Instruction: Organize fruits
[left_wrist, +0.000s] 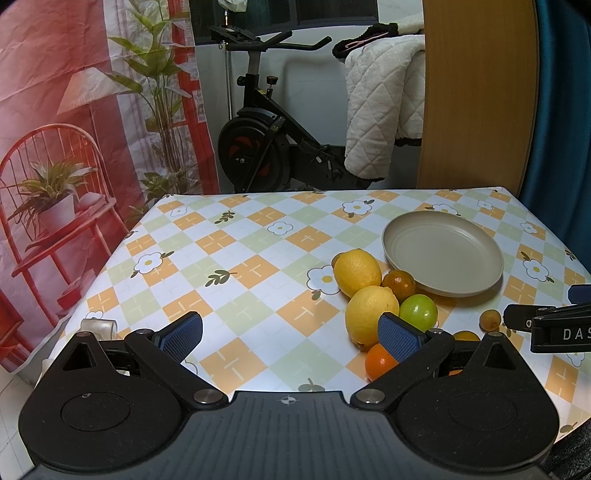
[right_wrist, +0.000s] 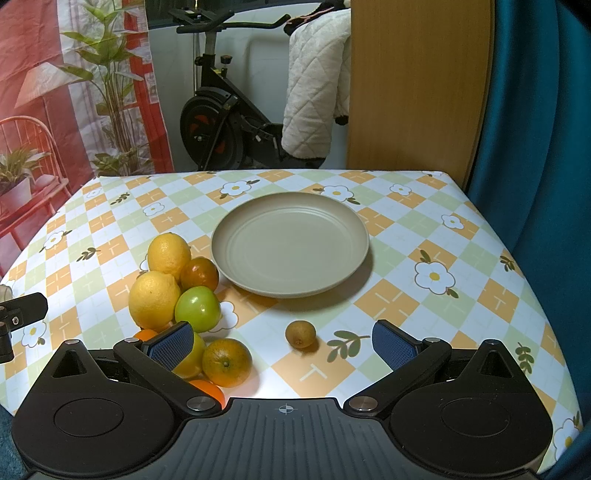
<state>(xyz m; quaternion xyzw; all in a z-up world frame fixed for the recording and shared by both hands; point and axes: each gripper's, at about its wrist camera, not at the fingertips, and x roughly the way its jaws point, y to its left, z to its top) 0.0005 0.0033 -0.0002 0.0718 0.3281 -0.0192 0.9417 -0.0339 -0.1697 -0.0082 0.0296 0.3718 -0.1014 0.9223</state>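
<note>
A beige plate (right_wrist: 343, 225) (left_wrist: 406, 236) lies bare on the checked tablecloth. Left of it is a heap of fruit: two lemons (right_wrist: 168, 254) (right_wrist: 153, 299) (left_wrist: 356, 271) (left_wrist: 369, 312), a dark orange (right_wrist: 199, 274) (left_wrist: 399, 283), a green apple (right_wrist: 197, 308) (left_wrist: 418, 313), an orange (right_wrist: 226, 362) (left_wrist: 378, 362) and more partly hidden behind the fingers. One small brown fruit (right_wrist: 300, 334) (left_wrist: 490, 319) lies apart, in front of the plate. My right gripper (right_wrist: 284, 345) is open, low over the cloth, with the small fruit just ahead between its fingers. My left gripper (left_wrist: 291, 334) is open over bare cloth left of the heap.
The table (right_wrist: 480, 258) ends at a far edge; beyond it stand an exercise bike (right_wrist: 221, 110) with a white quilt (right_wrist: 314, 92), a wooden board (right_wrist: 417, 85) and a teal curtain (right_wrist: 535, 129). A printed red backdrop (left_wrist: 55, 110) hangs at the left.
</note>
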